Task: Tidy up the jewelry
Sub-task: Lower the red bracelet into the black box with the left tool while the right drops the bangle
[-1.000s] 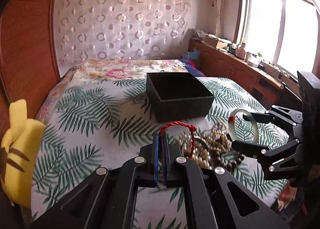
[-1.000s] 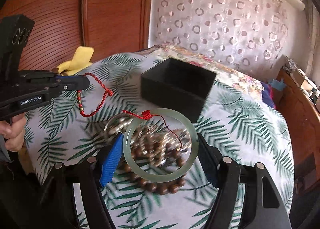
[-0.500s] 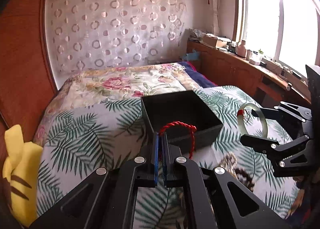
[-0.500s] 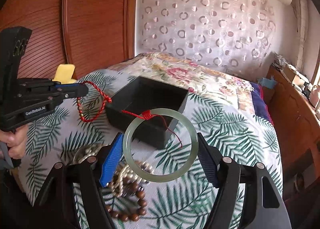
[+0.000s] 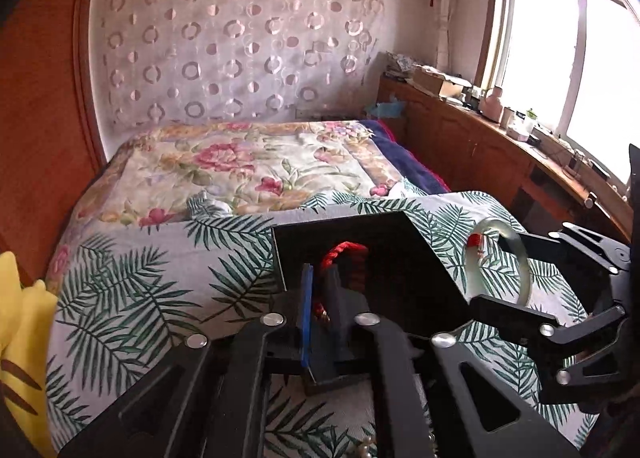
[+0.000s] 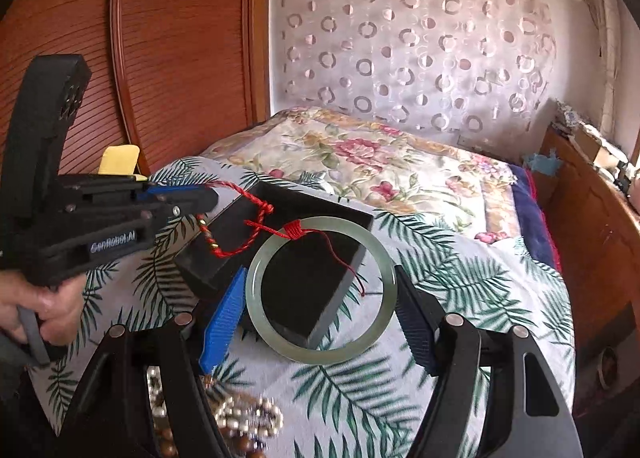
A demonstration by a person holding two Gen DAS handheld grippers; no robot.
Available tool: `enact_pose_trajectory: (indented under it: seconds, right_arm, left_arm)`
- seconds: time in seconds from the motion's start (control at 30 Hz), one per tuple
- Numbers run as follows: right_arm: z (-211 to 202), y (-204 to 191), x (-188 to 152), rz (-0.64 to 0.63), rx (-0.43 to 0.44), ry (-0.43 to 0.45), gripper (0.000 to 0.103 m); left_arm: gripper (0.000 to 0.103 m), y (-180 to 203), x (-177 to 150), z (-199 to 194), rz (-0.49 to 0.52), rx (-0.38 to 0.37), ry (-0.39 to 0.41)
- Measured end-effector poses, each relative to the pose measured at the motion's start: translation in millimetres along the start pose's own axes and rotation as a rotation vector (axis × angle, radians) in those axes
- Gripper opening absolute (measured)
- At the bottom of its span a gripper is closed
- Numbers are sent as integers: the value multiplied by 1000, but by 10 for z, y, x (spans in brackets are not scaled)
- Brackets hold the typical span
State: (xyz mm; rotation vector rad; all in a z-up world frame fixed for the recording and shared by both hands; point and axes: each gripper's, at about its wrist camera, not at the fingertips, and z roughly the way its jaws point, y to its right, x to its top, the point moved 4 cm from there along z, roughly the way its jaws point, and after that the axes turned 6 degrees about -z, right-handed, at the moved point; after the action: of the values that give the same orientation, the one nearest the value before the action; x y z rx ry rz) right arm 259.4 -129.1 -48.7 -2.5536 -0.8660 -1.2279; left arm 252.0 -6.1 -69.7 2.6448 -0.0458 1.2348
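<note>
A black open box [image 5: 400, 258] [image 6: 320, 205] sits on the leaf-print bedsheet. My left gripper [image 5: 318, 270] [image 6: 212, 191] hovers over the box's near-left edge. Its jaws are opening: a narrow gap shows, and the red braided cord bracelet [image 5: 346, 248] [image 6: 240, 234] still runs between them without being pressed, its loop dangling above the box. My right gripper [image 6: 320, 278] [image 5: 500, 270] is shut on a pale green jade bangle [image 6: 320, 354] [image 5: 524, 258] with a red thread tassel. It holds the bangle across its width, over the box's near-right corner.
A heap of bead bracelets [image 6: 240, 418] lies on the sheet just below both grippers. A yellow plush [image 5: 20, 338] sits at the bed's left edge by the wooden wardrobe. A cluttered wooden sideboard [image 5: 480, 129] runs along the right. A hand [image 6: 40, 306] grips the left tool.
Both grippers have moved forward from over the bead heap to above the black box, carrying the red bracelet and the bangle. The left jaws have parted slightly.
</note>
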Motion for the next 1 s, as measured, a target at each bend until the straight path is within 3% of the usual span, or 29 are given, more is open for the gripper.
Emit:
enact_pose_trajectory:
  seconds: [0.07, 0.1, 0.17, 0.63, 0.87, 1.0]
  right_arm:
    - [82, -24, 34, -6, 16, -2, 74]
    - [129, -43, 53, -13, 23, -4, 74]
    - [204, -78, 80, -27, 35, -9, 74]
    - [530, -195, 136, -76, 71, -46, 74]
    - [667, -225, 151, -83, 83, -82, 74]
    - [713, -244, 143, -81, 85, -97, 74]
  left_arm:
    - [17, -6, -14, -7, 12, 12, 7]
    - [25, -10, -12, -18, 16, 12, 11]
    - [33, -39, -25, -68, 13, 6, 24]
    - [48, -280, 0, -359, -18, -31, 60]
    - [85, -443, -94, -504, -19, 20, 98]
    - [95, -483, -206, -532, -8, 43, 104]
